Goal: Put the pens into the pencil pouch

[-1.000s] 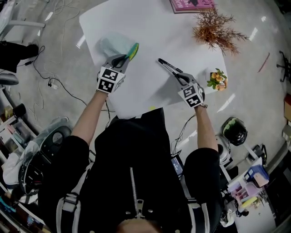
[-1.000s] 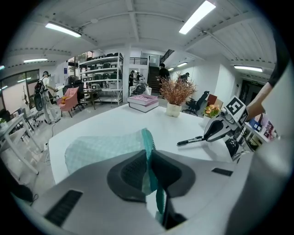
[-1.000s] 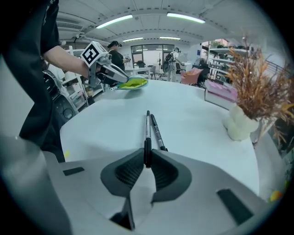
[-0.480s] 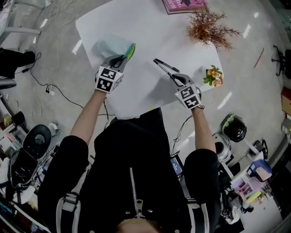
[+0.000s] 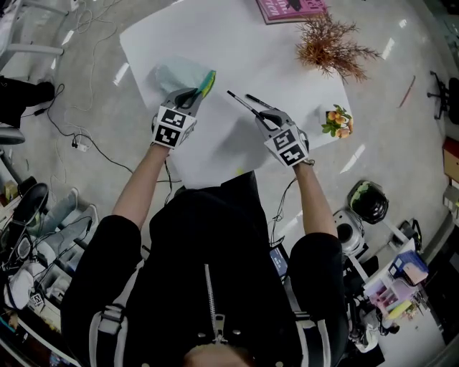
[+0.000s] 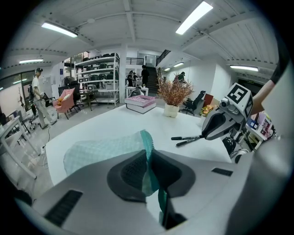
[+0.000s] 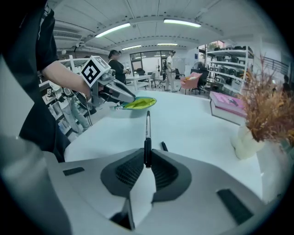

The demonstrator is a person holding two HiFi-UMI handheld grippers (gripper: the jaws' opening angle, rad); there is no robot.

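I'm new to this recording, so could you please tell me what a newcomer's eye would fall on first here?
The right gripper holds a black pen over the white table, pointing toward the teal mesh pouch. The left gripper pinches that pouch by its edge at the table's left. A second pen lies on the table beside the held one, and a dried plant stands at the far right.

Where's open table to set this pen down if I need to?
Widest bare patch: the middle, bordered by the pouch, the book and the dried plant. A smaller one lies at the near edge between the left tool and right tool. Crowded: right side, around the loose pen and flower pot.
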